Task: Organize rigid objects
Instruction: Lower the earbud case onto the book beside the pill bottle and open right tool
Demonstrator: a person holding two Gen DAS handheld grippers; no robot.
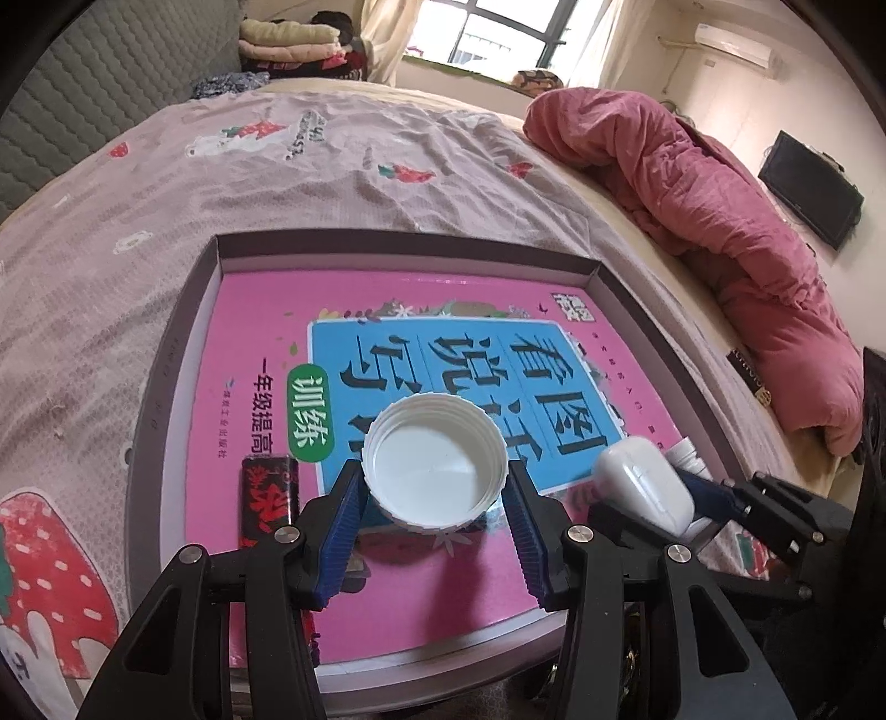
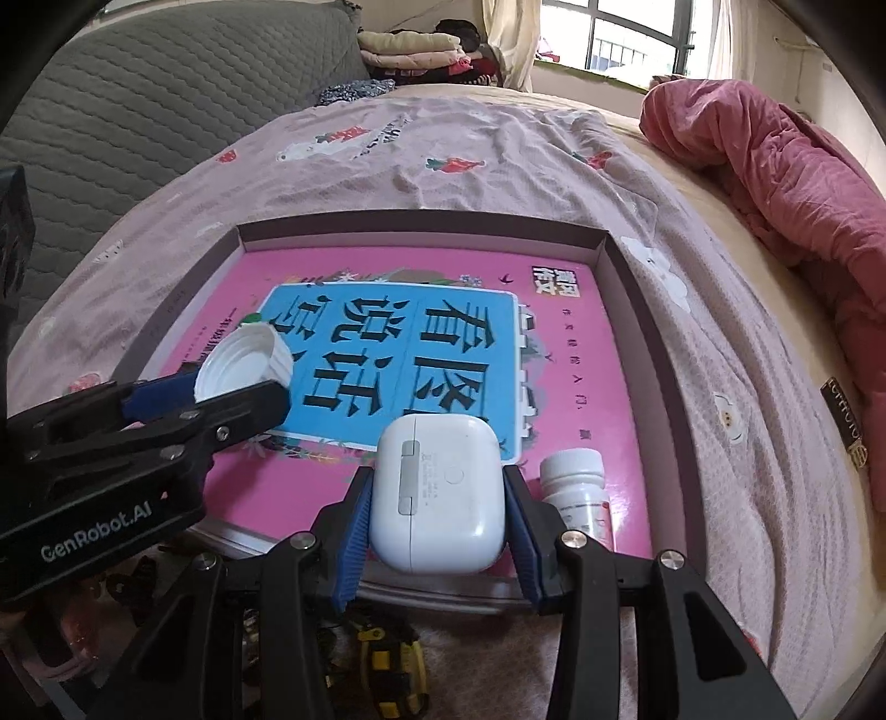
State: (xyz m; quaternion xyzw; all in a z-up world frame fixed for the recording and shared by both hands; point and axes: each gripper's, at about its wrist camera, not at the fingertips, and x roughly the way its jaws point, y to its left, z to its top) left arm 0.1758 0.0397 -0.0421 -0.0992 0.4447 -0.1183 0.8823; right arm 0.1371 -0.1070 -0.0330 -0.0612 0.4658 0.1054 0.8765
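Note:
My left gripper (image 1: 434,493) is shut on a white ribbed bottle cap (image 1: 434,465), open side up, above the pink book (image 1: 266,354) that lies in a shallow box tray (image 1: 387,243). The cap also shows in the right wrist view (image 2: 243,360). My right gripper (image 2: 437,509) is shut on a white earbuds case (image 2: 437,493) over the tray's near edge. The case also shows in the left wrist view (image 1: 645,482). A small black and red battery (image 1: 268,498) lies on the book at the left. A white pill bottle (image 2: 578,487) lies at the right.
The tray (image 2: 626,266) sits on a bed with a pink printed sheet (image 1: 332,166). A red quilt (image 1: 720,221) is bunched at the right. A grey padded headboard (image 2: 138,94) stands at the left. Folded clothes (image 2: 415,44) are stacked at the far end.

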